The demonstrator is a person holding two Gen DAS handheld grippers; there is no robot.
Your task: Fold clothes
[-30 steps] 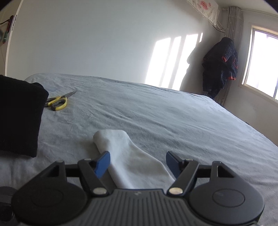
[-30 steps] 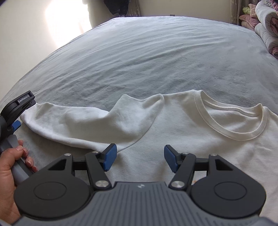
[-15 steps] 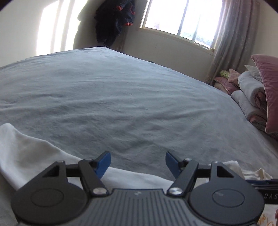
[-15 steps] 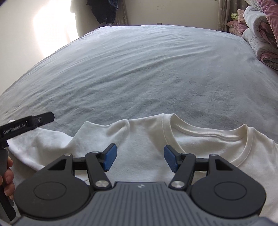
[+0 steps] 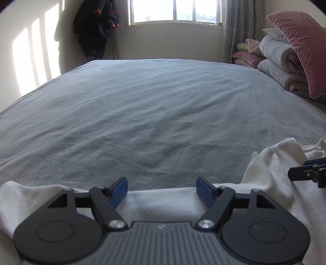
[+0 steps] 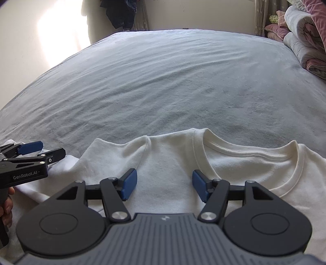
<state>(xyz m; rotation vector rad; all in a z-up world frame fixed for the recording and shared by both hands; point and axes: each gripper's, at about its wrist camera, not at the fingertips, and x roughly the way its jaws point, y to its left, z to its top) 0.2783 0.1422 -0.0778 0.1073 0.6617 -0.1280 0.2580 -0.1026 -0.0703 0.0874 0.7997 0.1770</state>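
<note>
A white long-sleeved sweatshirt [image 6: 175,159] lies flat on the grey bed sheet [image 6: 163,85], its round collar [image 6: 250,152] to the right. My right gripper [image 6: 164,184] is open, just above the shirt's left shoulder, beside the collar. Nothing is between its blue pads [image 6: 128,184]. My left gripper [image 5: 162,188] is open too and hovers over the sleeve [image 5: 159,200], with its pads clear of the cloth. From the right wrist view the left gripper [image 6: 52,149] appears at the left edge with a hand [image 6: 6,210] on its handle. The right gripper [image 5: 298,169] pokes in at the right edge of the left wrist view.
Wide bare sheet [image 5: 152,114] stretches ahead to the far edge of the bed. Folded quilts [image 5: 279,61] and a pink pillow [image 5: 301,46] are stacked at the right. A dark jacket [image 5: 95,26] hangs in the corner beside the window [image 5: 175,10].
The left gripper has swung round from the sleeve's cuff, scissors and black cloth to face the window, across the sleeve. The right gripper has moved in over the shoulder.
</note>
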